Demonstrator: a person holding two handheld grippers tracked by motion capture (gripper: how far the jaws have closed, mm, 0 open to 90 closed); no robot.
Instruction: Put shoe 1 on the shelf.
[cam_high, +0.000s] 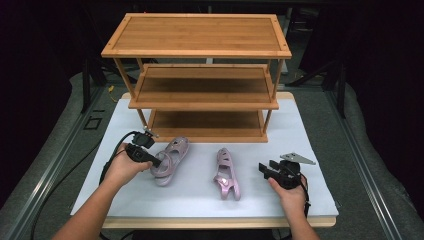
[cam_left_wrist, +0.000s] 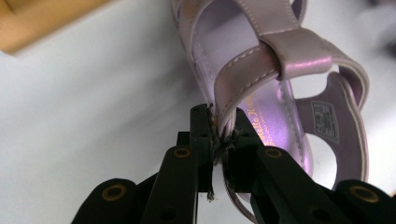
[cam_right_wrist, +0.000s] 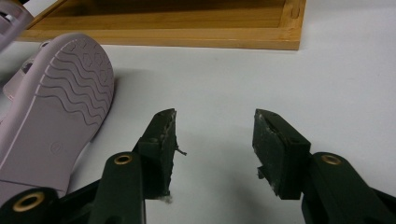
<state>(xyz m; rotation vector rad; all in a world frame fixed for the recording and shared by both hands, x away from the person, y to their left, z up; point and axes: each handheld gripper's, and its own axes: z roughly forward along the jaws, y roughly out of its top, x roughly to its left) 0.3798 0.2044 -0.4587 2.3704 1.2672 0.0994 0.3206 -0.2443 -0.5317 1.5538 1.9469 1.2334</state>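
White sheet over the table, dark room all round, and a three-tier wooden rack standing at the far side. Starting on the left: the left gripper is clamped on the side edge of a lilac sandal, jaws pinching a strap where it meets the sole, as the left gripper view shows. That sandal lies just in front of the rack's bottom shelf, toe pointing toward it, so I'd guess a short push forward gets it in. Middle: the second sandal is tipped on its side, long axis running front to back, tread facing the right gripper, which sits close beside it with jaws spread and empty. Can't tell if the held sandal is off the sheet; its toe is cut off in the left gripper view.
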